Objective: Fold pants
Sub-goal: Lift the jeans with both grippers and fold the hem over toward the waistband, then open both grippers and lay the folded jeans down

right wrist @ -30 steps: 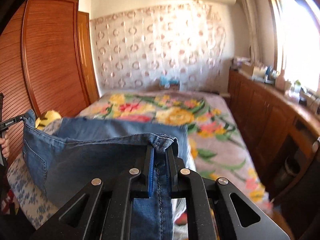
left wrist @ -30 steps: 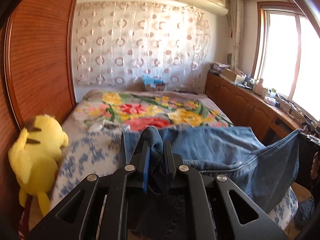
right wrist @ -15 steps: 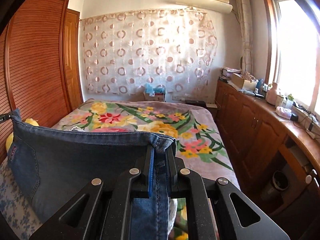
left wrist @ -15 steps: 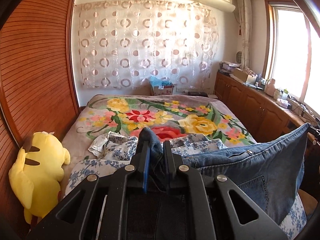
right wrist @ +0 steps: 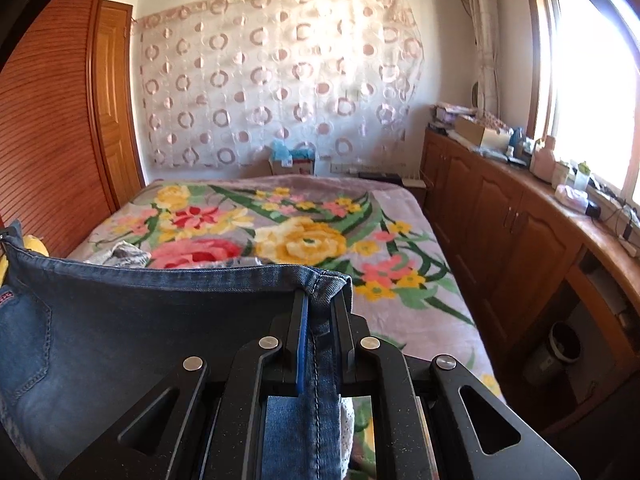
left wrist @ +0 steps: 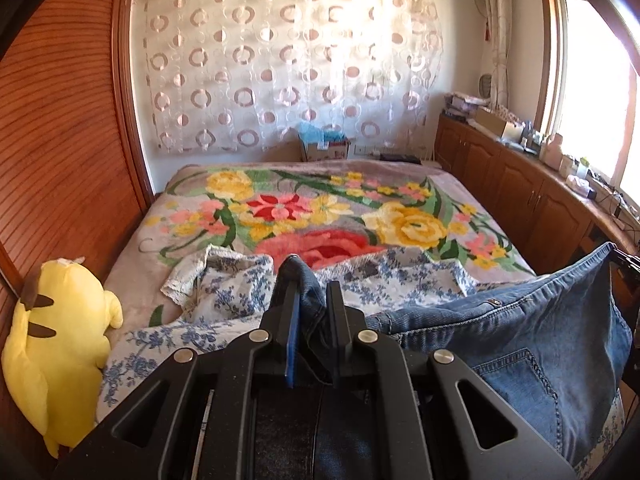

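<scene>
A pair of blue denim jeans (left wrist: 532, 344) is held up by the waistband between my two grippers, above the near end of the bed. My left gripper (left wrist: 310, 292) is shut on one end of the waistband. My right gripper (right wrist: 320, 300) is shut on the other end, and the denim (right wrist: 120, 336) stretches from it to the left. The waistband is taut and roughly level. The legs hang below, out of sight.
The bed (left wrist: 320, 216) has a floral blanket. A blue-and-white floral cloth (left wrist: 240, 284) lies crumpled at its near end. A yellow plush toy (left wrist: 56, 336) sits at the left by the wooden wardrobe (left wrist: 60, 140). Wooden cabinets (right wrist: 500, 232) line the right wall under the window.
Both grippers have lifted the jeans and pulled the waistband taut. The views have tilted slightly down and more of the bed shows beyond the denim.
</scene>
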### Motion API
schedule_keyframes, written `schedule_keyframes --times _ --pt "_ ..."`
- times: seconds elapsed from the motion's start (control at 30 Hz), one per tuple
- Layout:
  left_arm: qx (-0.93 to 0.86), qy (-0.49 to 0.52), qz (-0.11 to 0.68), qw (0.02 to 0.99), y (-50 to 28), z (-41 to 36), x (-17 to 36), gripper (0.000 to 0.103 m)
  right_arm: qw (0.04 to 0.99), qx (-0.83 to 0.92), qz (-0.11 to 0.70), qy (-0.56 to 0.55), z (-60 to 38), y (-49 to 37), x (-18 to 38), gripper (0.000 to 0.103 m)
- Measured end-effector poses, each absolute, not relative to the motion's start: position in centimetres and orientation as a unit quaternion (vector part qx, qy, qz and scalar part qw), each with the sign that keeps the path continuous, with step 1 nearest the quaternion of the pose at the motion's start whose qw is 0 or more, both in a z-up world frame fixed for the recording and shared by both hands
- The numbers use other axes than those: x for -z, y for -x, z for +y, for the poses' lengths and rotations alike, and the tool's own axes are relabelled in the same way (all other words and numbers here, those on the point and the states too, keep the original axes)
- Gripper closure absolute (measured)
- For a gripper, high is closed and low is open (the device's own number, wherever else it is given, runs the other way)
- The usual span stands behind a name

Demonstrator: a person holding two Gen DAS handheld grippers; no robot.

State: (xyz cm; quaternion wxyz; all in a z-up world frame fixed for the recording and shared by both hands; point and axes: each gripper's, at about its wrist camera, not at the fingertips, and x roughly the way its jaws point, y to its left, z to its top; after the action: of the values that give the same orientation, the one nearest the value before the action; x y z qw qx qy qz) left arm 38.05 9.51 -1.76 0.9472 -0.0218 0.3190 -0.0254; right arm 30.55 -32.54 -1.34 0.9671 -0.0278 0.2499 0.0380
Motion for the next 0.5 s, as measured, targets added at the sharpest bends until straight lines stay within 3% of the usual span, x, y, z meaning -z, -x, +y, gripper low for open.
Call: schedule_keyframes --times 0.23,0.33,0.37,0.5 --pt "0.031 0.005 0.337 0.941 -37.8 9.0 2.6 0.082 0.962 -0.032 0.27 0.032 -32.0 -31.9 -0.1 0.093" --pt "0.032 0.007 0.34 0.94 -37.4 9.4 2.4 0.067 0.961 -0.029 0.273 0.028 -32.0 -32.0 -0.8 0.091" --pt "0.035 0.009 0.341 0.939 -37.4 9.6 2.3 0.055 0.961 -0.03 0.274 0.026 -32.1 -32.1 -0.8 0.089" --pt "0.045 0.005 0.349 0.936 -36.5 9.9 2.5 0.051 0.959 -0.02 0.279 0.032 -31.8 -31.5 -1.4 0.08"
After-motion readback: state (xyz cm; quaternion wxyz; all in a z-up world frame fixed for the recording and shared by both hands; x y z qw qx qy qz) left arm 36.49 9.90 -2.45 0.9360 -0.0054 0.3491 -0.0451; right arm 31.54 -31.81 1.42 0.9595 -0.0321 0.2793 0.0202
